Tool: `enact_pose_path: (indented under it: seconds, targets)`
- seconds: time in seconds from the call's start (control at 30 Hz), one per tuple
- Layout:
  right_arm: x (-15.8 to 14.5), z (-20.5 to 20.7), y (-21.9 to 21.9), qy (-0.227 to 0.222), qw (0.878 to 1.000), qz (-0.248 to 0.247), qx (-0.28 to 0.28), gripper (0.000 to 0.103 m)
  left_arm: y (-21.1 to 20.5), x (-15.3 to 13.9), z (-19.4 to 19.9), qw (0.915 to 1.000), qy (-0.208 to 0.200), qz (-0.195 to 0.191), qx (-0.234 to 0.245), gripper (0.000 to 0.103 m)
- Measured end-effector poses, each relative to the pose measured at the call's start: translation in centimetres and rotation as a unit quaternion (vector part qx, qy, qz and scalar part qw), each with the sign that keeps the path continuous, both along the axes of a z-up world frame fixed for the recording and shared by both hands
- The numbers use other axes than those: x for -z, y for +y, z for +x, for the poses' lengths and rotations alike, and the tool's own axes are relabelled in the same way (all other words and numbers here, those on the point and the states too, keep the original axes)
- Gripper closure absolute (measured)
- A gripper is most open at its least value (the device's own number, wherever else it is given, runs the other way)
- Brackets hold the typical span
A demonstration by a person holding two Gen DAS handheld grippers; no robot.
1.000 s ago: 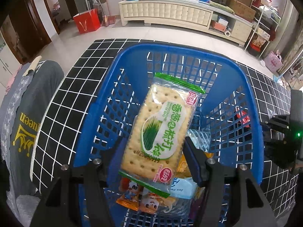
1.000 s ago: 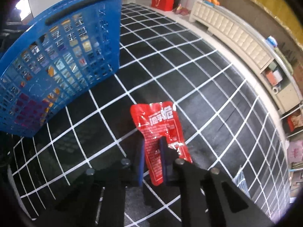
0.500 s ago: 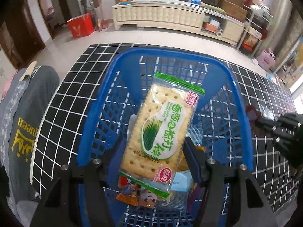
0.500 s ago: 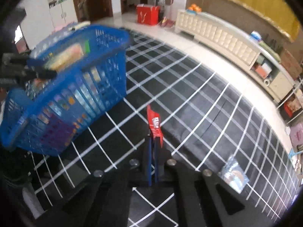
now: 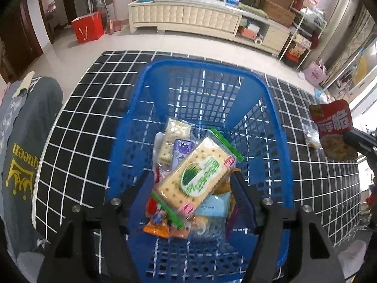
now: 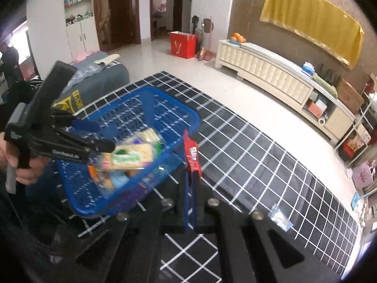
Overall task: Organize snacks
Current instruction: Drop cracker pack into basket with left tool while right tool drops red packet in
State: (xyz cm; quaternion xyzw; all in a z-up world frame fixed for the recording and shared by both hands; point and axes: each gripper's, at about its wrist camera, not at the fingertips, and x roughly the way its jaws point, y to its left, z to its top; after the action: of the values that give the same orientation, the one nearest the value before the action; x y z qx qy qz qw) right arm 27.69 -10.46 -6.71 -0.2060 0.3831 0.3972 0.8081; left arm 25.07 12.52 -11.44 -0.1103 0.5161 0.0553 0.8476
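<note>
A blue plastic basket (image 5: 280, 155) (image 6: 186, 113) stands on the black grid mat and holds several snack packets. My left gripper (image 5: 192, 184) is open above the basket; a green-and-white cracker pack (image 5: 200, 176) (image 6: 129, 155) lies tilted between its fingers, on the pile or falling onto it. My right gripper (image 6: 190, 176) is shut on a red snack packet (image 6: 192, 153) (image 5: 334, 132), held in the air just right of the basket.
A small clear packet (image 6: 280, 217) (image 5: 311, 134) lies on the mat right of the basket. A grey garment with yellow print (image 5: 18, 155) lies at the mat's left edge. A cream cabinet (image 5: 200, 18) and a red bag (image 5: 88, 29) stand beyond.
My left gripper let go of the cracker pack, which tipped down into the basket. My right gripper lifted the red packet off the mat and carried it up toward the basket.
</note>
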Motion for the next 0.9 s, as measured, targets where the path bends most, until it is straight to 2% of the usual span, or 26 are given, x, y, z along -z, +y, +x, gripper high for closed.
enact_pose_path:
  seconds: [0.13,0.23,0.33,0.43,0.5,0.67,0.8,0.9]
  targets:
    - [-1.8,-1.8,2.4,-0.001,1.000,0.007,-0.008,0.099,1.3,-2.5,-2.8,0.9995,-0.030,0.002,-0.006,0.037]
    - [-2.1,-2.7,4.5,0.002,1.000,0.014,-0.014,0.099,2.5,-4.3,-5.1,0.9983,-0.053,0.025,-0.003,0.037]
    - [-1.3,-3.6,7.4,0.001,1.000,-0.007,-0.025,0.099,3.9,-5.1,-6.3,0.9973,-0.059,0.044,0.000,0.037]
    - [0.5,-4.3,10.6,-0.009,0.998,-0.050,-0.043,0.099,6.0,-5.4,-7.4,0.9975,-0.060,0.032,-0.019,0.037]
    - [1.7,-4.3,12.4,-0.009,0.996,-0.074,-0.045,0.099,7.4,-5.4,-7.9,0.9974,-0.063,0.024,-0.026,0.037]
    - [5.2,-3.6,14.9,0.034,0.992,-0.107,-0.050,0.099,9.6,-4.2,-8.2,0.9973,-0.052,0.024,-0.045,0.037]
    - [6.8,-4.0,16.0,0.041,0.989,-0.128,-0.054,0.099,10.3,-3.1,-8.3,0.9973,-0.047,0.023,-0.052,0.037]
    - [7.2,-4.1,16.4,0.029,0.988,-0.145,-0.045,0.098,10.3,-2.2,-7.9,0.9981,-0.037,0.019,-0.045,0.037]
